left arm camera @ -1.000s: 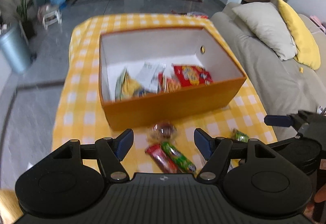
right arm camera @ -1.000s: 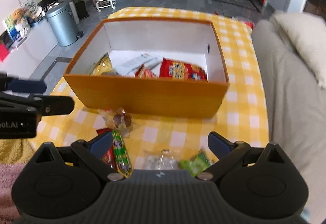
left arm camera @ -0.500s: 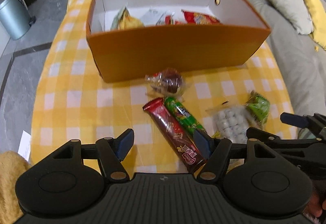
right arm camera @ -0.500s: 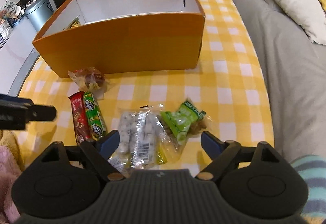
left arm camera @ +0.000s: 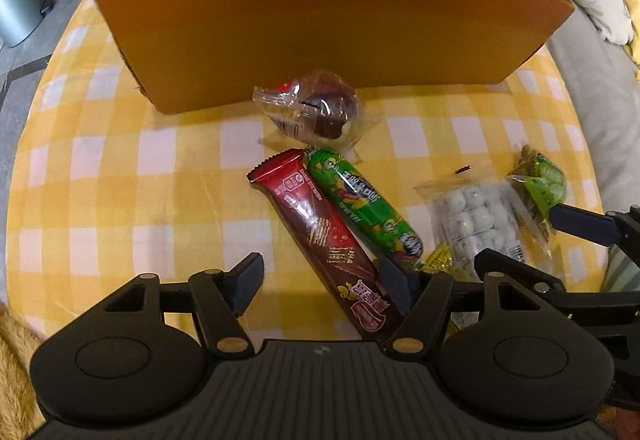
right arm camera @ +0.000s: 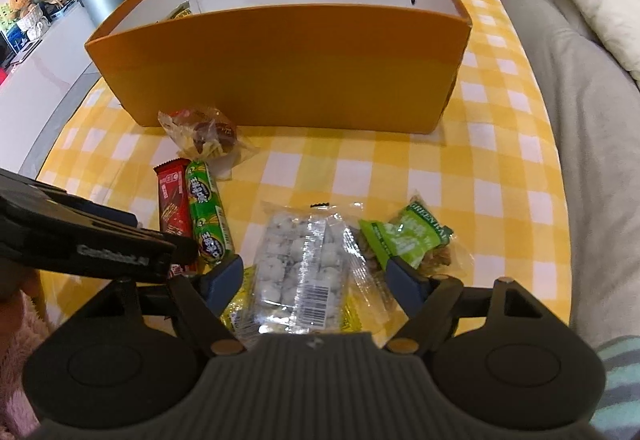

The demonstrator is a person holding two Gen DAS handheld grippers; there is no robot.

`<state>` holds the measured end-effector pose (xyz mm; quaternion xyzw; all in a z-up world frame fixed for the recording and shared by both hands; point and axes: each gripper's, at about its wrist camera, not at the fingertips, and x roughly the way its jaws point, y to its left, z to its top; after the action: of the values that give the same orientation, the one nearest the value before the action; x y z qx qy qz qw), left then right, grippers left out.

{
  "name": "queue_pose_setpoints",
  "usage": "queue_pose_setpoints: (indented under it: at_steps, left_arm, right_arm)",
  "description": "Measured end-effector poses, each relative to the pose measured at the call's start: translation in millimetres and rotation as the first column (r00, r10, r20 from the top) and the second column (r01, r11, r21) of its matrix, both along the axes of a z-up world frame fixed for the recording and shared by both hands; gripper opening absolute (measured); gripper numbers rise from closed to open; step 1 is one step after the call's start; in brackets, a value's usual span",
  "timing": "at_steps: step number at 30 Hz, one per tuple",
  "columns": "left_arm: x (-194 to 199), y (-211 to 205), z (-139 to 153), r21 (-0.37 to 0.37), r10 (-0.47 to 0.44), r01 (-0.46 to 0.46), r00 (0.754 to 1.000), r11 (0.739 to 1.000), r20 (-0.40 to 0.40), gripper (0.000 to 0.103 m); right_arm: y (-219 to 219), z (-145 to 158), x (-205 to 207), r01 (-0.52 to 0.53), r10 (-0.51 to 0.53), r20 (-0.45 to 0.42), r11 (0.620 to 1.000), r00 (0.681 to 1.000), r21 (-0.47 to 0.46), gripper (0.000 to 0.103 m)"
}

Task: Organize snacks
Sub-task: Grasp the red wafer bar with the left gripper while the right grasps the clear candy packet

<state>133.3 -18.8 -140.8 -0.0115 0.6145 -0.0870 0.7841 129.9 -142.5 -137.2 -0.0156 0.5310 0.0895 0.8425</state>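
On the yellow checked tablecloth [right arm camera: 360, 176], in front of the orange box [right arm camera: 280, 68], five snacks still loose: clear-wrapped chocolate cake [left arm camera: 320, 112] right at the box's front wall, red wafer bar [left arm camera: 320, 236] and green candy tube [left arm camera: 360, 208] side by side and touching, clear pack of white balls [right arm camera: 300, 264], green nut packet [right arm camera: 408, 236] touching that pack's right edge. A yellow wrapper peeks out from under the ball pack; can't tell what it is. Box already has at least one packet inside at the back left, rest hidden by the front wall. So my read: partly done, the five on the cloth remain.

Left gripper [left arm camera: 320, 280]: jaws wide, nothing clamped. Red wafer bar's near end lies between them, close against the right finger; contact unclear. Green tube sits just beyond that finger.

Right gripper [right arm camera: 316, 276]: jaws have just been closing, ball pack between them, gaps visible both sides, so not gripped yet. Right fingertip overlaps the nut packet's near edge, so the squeeze may catch both.

Likely a two-handed pick: bar left, ball pack right.
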Motion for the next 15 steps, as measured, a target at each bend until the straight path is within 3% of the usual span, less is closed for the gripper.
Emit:
queue_pose_setpoints:
  at_steps: [5, 11, 15]
  left_arm:
    - [3, -6, -1, 0.066, -0.017, 0.017, 1.0, 0.998, 0.003, 0.078]
    - [-3, 2, 2, 0.16, -0.026, 0.03, 0.999, 0.987, -0.029, 0.07]
    - [-6, 16, 4, 0.138, 0.01, -0.008, 1.0, 0.99, -0.016, 0.07]
  right_arm:
    - [-2, -5, 3, 0.014, -0.014, -0.01, 1.0, 1.0, 0.009, 0.076]
    - [5, -8, 3, -0.024, 0.024, -0.02, 1.0, 1.0, 0.003, 0.075]
    - [-1, -9, 6, 0.004, -0.003, -0.026, 0.999, 1.0, 0.037, 0.075]
